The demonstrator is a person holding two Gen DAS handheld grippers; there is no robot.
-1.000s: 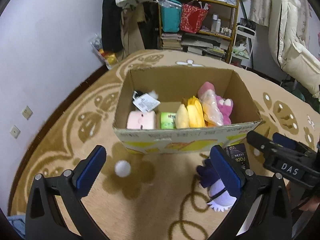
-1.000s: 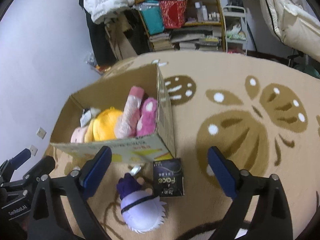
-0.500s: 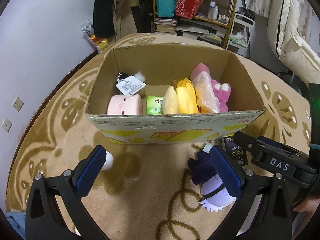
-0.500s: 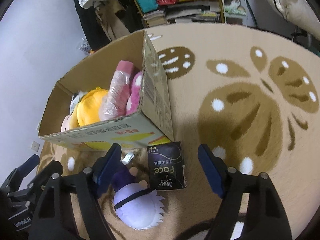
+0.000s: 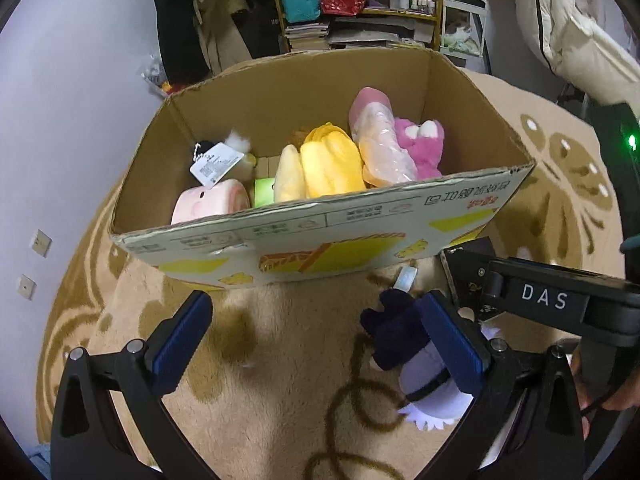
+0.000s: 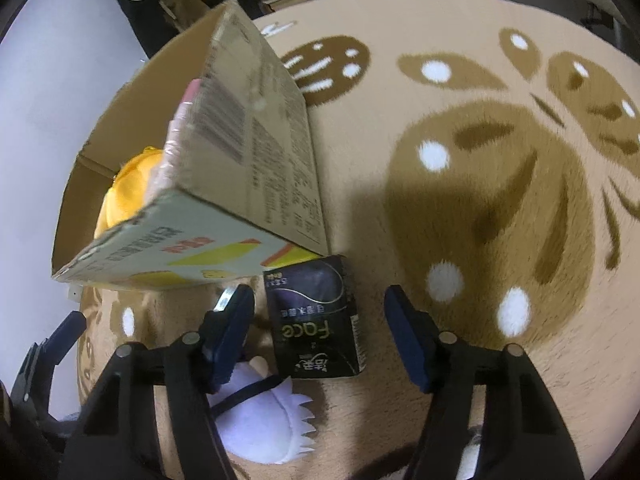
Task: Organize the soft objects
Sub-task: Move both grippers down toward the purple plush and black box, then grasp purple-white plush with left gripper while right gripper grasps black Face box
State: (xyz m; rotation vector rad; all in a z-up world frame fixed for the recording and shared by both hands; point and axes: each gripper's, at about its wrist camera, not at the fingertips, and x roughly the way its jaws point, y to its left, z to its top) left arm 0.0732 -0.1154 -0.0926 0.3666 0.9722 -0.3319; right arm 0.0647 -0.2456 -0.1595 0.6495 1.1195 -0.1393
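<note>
Down on the patterned carpet [image 6: 500,184], the left gripper [image 5: 316,344] stands wide open with only carpet between its blue pads, nothing held. Just right of it lies one plush doll [image 5: 404,344]: dark purple head, pale lilac body, a black band and a white jagged fringe, lying on its side in front of the cardboard box [image 5: 320,236]. One small black packet [image 6: 316,320] with "Face" printed on it lies flat at the box's near right corner, just beside the doll. The right gripper [image 6: 320,332] straddles that packet, jaws closing, pads not yet touching it; its left pad sits over the doll's edge. Inside the box I count one pink roll-shaped toy [image 5: 208,204], one green pack [image 5: 264,192], one yellow plush [image 5: 324,168], one plastic-wrapped pink toy [image 5: 380,144] and one magenta plush [image 5: 424,144].
</note>
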